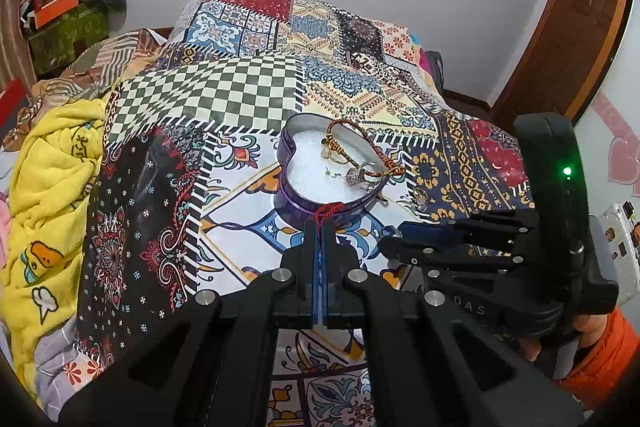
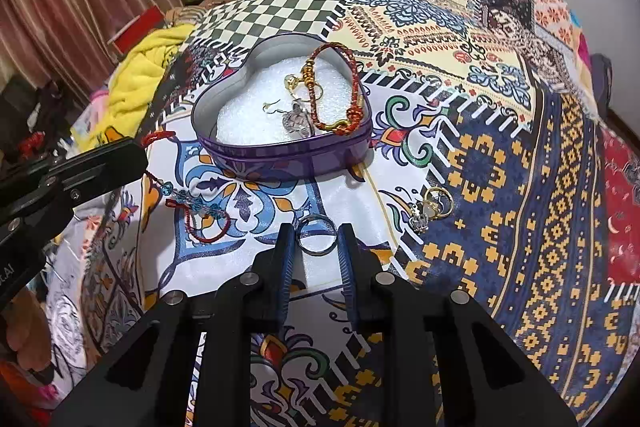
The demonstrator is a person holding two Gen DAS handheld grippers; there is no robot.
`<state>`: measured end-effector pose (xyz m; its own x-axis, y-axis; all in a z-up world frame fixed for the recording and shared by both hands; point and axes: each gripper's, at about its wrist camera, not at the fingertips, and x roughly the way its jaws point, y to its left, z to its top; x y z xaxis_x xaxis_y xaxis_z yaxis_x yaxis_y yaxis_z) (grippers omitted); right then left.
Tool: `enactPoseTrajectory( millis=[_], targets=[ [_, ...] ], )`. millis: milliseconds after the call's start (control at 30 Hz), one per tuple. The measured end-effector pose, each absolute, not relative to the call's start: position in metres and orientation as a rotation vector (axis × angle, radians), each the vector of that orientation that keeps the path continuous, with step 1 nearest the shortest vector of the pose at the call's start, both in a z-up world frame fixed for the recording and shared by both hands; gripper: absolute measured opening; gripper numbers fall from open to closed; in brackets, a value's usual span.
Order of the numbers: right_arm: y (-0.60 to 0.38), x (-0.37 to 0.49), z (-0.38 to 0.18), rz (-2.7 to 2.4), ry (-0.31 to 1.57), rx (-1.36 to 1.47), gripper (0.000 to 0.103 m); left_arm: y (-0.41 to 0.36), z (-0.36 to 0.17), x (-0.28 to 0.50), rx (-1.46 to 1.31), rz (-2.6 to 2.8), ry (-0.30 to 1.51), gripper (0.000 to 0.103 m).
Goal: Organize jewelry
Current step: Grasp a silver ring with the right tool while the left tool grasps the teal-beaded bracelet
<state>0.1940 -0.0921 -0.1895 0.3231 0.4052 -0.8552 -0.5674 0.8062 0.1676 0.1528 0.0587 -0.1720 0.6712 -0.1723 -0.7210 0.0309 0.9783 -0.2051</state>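
Jewelry sort, partly done: heart tin half filled, three lots still outside it.

Patchwork bedspread (image 2: 500,131), carrying all. Purple heart-shaped tin (image 2: 280,155), open, white foam lining; already inside: red-and-gold cord bracelet (image 2: 336,87), gold rings, an earring hook, a silver pendant. Left gripper (image 1: 318,227), fingers clenched on a red cord bracelet (image 2: 192,211) with blue beads, which hangs just short of the tin's near wall, lower loop trailing on the cloth. Right gripper (image 2: 316,239), fingers spread either side of a silver ring (image 2: 316,235); whether they touch it, cannot tell. Small cluster of gold and silver rings (image 2: 432,207), lying right of the tin. Judged remaining: beaded bracelet, silver ring, cluster.
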Motion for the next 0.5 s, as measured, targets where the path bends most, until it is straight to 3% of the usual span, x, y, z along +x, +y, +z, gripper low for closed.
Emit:
enactPoseTrajectory(
  millis=[500],
  targets=[
    [-0.109, 0.184, -0.148, 0.616, 0.954, -0.122, 0.020, 0.052, -0.132, 0.156, -0.175, -0.125, 0.737, 0.000]
  ],
)
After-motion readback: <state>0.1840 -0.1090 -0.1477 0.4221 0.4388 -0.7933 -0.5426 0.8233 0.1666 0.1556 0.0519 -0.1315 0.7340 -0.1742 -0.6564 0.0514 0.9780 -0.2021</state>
